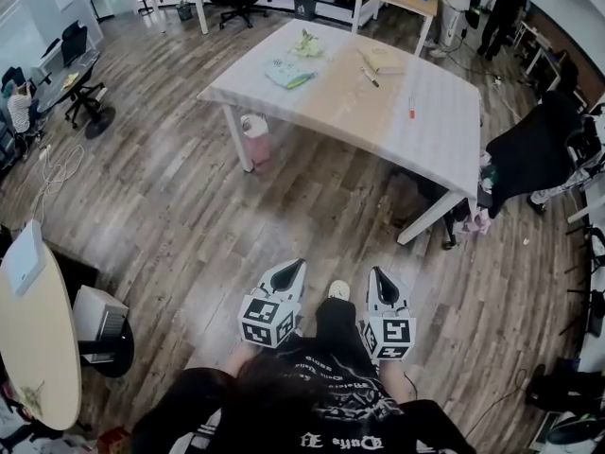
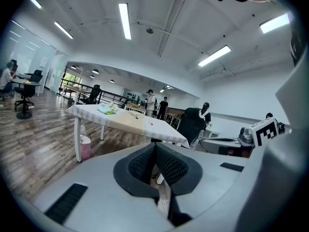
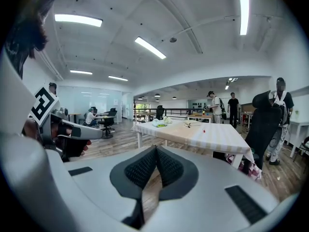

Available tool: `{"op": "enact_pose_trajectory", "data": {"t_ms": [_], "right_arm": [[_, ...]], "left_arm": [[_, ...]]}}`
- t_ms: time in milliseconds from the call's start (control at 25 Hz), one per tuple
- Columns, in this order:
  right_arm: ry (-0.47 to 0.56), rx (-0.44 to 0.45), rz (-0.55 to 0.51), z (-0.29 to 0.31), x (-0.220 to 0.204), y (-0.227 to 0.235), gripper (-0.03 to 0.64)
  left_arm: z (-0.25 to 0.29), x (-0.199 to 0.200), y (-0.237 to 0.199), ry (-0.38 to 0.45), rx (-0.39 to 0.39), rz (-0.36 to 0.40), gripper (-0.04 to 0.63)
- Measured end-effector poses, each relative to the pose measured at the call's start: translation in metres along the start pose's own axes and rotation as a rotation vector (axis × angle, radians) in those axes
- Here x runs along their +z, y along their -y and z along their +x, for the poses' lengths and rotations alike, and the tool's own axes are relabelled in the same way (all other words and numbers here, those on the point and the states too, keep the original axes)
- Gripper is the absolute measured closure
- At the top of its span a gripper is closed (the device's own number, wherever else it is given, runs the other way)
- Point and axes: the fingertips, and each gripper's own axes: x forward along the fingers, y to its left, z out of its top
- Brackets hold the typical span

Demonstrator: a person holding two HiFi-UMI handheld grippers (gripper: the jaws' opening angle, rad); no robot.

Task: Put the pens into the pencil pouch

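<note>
Far ahead stands a long table (image 1: 430, 135) under a pale striped cloth. On it lie a light blue-green pencil pouch (image 1: 288, 74), a black pen (image 1: 369, 77) and a red pen (image 1: 411, 109). My left gripper (image 1: 299, 266) and right gripper (image 1: 375, 272) are held low over the wooden floor, side by side, well short of the table. Both are shut and hold nothing. In the left gripper view my left gripper (image 2: 155, 146) points toward the table (image 2: 120, 122). In the right gripper view my right gripper (image 3: 156, 150) also faces the table (image 3: 212, 137), where the red pen (image 3: 203, 130) shows.
A pink bin (image 1: 255, 140) stands under the table's left end. A chair draped with a black jacket (image 1: 534, 149) is at the right. A notebook (image 1: 383, 60) and a greenish bundle (image 1: 304, 43) lie on the table. A round white table (image 1: 33, 339) is at my left. People (image 1: 506, 8) stand far back.
</note>
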Motion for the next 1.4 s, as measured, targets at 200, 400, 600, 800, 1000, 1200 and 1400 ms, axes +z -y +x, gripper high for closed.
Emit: {"op": "enact_pose_trajectory", "data": {"t_ms": [200,400,600,800,1000,1200,1400], "right_arm": [[-0.01,0.026,0.008,0.046,0.002,0.03,0.607],[-0.016,0.035,0.018,0.107,0.015,0.082,0.607],[-0.017,0.086,-0.003,0.169,0.034,0.128,0.607],[-0.029,0.115,-0.018,0.214,0.049,0.181,0.607],[-0.032,0.135,-0.016,0.242,0.049,0.218,0.607],[-0.036,0.141,-0.016,0.256,0.05,0.244,0.607],[-0.061,0.16,-0.016,0.26,0.045,0.241,0.607]], "left_arm": [[0.046,0.003,-0.018,-0.04,0.036,-0.007,0.575],[0.11,0.03,-0.032,-0.027,0.071,0.008,0.575],[0.181,0.06,-0.053,-0.025,0.126,0.01,0.575],[0.239,0.086,-0.052,0.0,0.167,-0.007,0.575],[0.283,0.089,-0.045,-0.009,0.177,-0.005,0.575],[0.305,0.095,-0.044,0.013,0.205,-0.018,0.575],[0.313,0.095,-0.042,0.005,0.195,-0.026,0.575]]}}
